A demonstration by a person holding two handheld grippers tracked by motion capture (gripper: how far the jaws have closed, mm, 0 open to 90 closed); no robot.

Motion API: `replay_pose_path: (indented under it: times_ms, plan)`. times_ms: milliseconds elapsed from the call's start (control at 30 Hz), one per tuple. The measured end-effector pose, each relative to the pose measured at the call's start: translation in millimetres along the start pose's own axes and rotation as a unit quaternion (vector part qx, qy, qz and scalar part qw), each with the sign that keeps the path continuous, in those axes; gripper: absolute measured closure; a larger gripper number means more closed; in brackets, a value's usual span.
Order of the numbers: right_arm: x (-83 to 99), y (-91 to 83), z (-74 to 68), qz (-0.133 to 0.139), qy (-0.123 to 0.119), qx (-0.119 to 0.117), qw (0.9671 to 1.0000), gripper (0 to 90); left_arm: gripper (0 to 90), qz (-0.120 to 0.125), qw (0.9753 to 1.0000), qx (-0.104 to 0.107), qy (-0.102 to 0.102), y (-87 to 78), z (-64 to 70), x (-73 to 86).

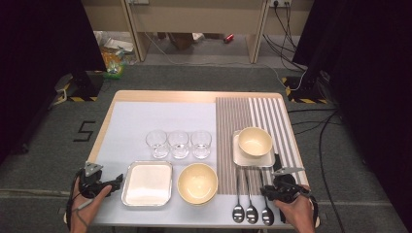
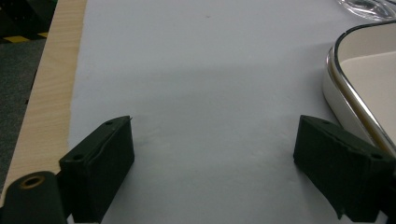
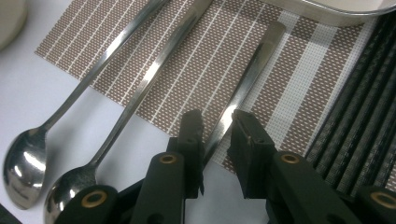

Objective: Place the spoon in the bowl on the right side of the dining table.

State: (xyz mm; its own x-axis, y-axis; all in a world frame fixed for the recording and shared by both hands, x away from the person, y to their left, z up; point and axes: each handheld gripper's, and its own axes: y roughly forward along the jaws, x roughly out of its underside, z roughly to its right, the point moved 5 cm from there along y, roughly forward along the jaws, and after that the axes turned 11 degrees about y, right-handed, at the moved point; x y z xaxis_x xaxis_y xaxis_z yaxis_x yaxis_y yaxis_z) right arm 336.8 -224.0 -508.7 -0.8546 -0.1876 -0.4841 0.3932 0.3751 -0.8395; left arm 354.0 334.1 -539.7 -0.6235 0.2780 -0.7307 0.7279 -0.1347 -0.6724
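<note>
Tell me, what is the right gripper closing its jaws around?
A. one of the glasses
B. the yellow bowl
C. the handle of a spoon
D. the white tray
C: in the right gripper view, the right gripper has its two black jaws on either side of the handle of the rightmost spoon, nearly closed on it, above the edge of the striped placemat.
</note>
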Motion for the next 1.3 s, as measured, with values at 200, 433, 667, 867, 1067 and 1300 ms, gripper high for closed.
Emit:
replay_pose_path:
  times_ms: [200, 433, 667, 867, 1067, 1300]
  plan:
    - [-1.8, -0.7, 2.2, -0.006, 0.007, -0.006, 0.9999, 75.8, 11.2, -0.001, 1.0000, 0.000, 0.001, -0.1, 0.0, 0.1]
    - [-2.7, 2.7, -7.6, -0.015, -0.012, 0.038, 0.9991, 70.2, 11.2, 0.001, 1.0000, -0.002, 0.000, 0.2, 0.0, 0.0]
    - [-2.9, 3.0, -8.6, -0.014, -0.017, 0.052, 0.9984, 74.0, 11.2, 0.001, 1.0000, -0.002, 0.000, 0.2, 0.0, -0.1]
    - [-2.1, 0.5, -0.3, -0.003, 0.021, 0.013, 0.9997, 76.3, 11.2, 0.000, 1.0000, -0.001, 0.001, 0.1, 0.0, 0.0]
    - [-2.2, -2.3, 3.6, 0.001, 0.033, -0.001, 0.9994, 78.6, 11.2, 0.001, 1.0000, -0.002, 0.000, 0.2, 0.0, -0.1]
    - [-2.8, -3.5, 3.4, -0.005, 0.026, 0.013, 0.9996, 79.6, 11.2, 0.001, 1.0000, -0.003, 0.001, 0.2, 0.1, 0.0]
